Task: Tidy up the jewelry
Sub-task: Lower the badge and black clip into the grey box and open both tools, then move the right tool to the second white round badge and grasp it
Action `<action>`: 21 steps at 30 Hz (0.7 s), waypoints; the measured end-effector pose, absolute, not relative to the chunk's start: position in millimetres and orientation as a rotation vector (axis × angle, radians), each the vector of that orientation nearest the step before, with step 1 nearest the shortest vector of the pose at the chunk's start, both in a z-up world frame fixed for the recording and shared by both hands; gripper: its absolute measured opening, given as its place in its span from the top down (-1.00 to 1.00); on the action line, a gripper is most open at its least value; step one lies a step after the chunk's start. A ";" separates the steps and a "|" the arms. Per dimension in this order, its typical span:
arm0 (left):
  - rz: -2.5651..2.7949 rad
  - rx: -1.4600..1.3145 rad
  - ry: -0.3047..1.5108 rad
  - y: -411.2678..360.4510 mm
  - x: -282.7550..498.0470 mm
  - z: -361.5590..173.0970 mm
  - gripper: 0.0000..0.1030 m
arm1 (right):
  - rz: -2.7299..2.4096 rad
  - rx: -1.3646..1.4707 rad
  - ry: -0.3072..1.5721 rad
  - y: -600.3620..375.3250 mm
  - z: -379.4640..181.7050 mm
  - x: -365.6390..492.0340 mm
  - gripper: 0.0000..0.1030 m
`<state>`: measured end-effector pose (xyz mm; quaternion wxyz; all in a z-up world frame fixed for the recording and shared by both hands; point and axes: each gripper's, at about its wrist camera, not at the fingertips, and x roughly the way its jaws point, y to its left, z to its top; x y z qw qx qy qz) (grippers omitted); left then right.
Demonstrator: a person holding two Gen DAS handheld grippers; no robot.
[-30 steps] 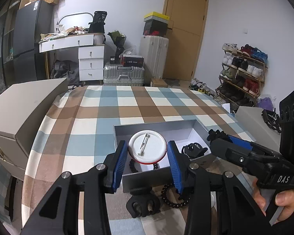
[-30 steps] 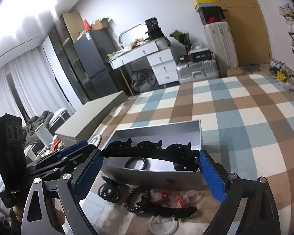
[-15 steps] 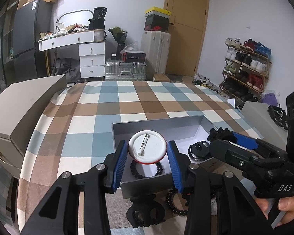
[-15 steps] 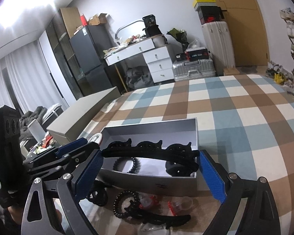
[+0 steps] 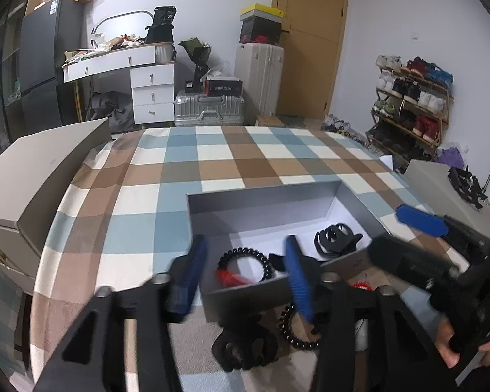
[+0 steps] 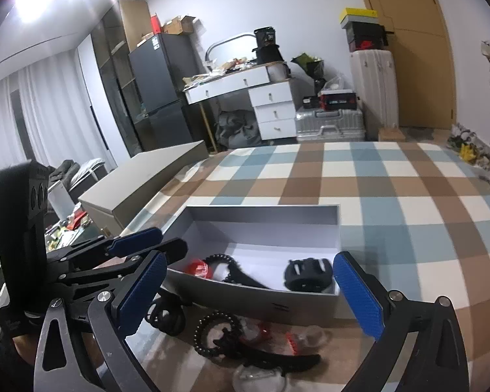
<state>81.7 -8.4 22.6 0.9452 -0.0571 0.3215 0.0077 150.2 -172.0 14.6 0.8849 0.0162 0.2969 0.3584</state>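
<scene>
1. Both the left hand-held gripper (image 5: 245,274) and the right hand-held gripper (image 6: 245,297) are spread wide, holding nothing.
2. On the checked bench (image 6: 408,202), just before the box, lie a black beaded bracelet (image 6: 212,333) and a black hair claw (image 5: 245,348).
3. Beyond them, the grey box (image 6: 264,210) holds a black coil bracelet (image 5: 245,258), a red-rimmed badge (image 6: 197,268) and another black claw clip (image 6: 308,274).

A bench (image 6: 392,176) covered in a blue, brown and white checked cloth carries an open grey box (image 6: 271,210). Just in front of the box, on the cloth, lie a black bead bracelet (image 6: 212,334), a black hair claw (image 5: 245,348), a black headband (image 6: 277,361) and small red-and-clear pieces, blurred.
</scene>
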 end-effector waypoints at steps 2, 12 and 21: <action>0.027 -0.120 0.648 -5.9 75.6 24.0 -0.29 | 0.733 0.032 0.620 -177.3 16.0 149.3 -1.00; 0.046 -0.156 0.653 6.7 47.8 24.3 -0.87 | 0.682 0.029 0.691 -197.6 12.5 148.4 -1.00; 0.051 -0.107 0.671 8.8 31.3 11.7 -0.97 | 0.670 -0.047 0.758 -196.8 -0.9 138.9 -1.00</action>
